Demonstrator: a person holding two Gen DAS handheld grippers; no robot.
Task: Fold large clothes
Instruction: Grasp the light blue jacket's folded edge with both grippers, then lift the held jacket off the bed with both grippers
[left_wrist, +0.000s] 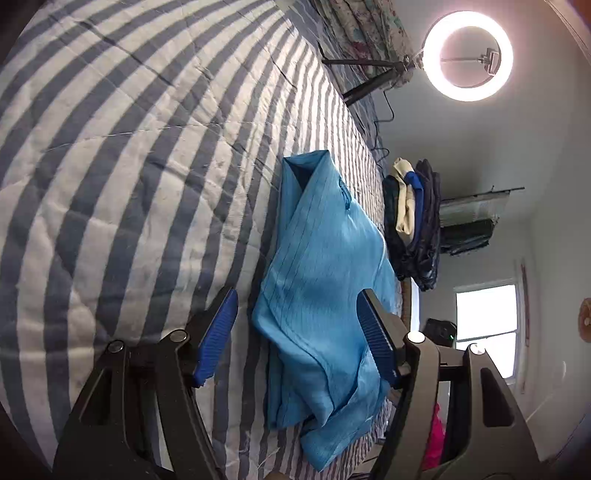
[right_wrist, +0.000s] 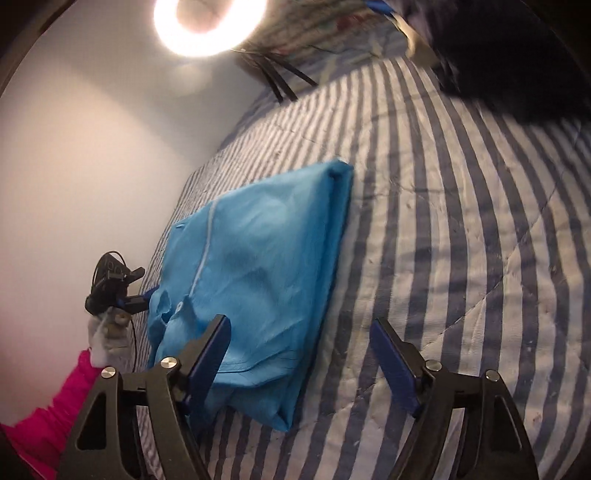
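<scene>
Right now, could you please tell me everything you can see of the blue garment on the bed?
The blue garment is thin, bright turquoise fabric with fine pinstripes, folded into a rough rectangle and lying flat on the striped quilt. One long edge is straight and crisp; the near end is rumpled, with loose layers bunched. A pale seam runs across its top. Both the left tongs and right tongs are open, gripping nothing.

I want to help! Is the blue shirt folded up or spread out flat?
Folded. The blue shirt lies on the striped blanket as a narrow layered bundle with a straight doubled edge, still rumpled at one end.
</scene>
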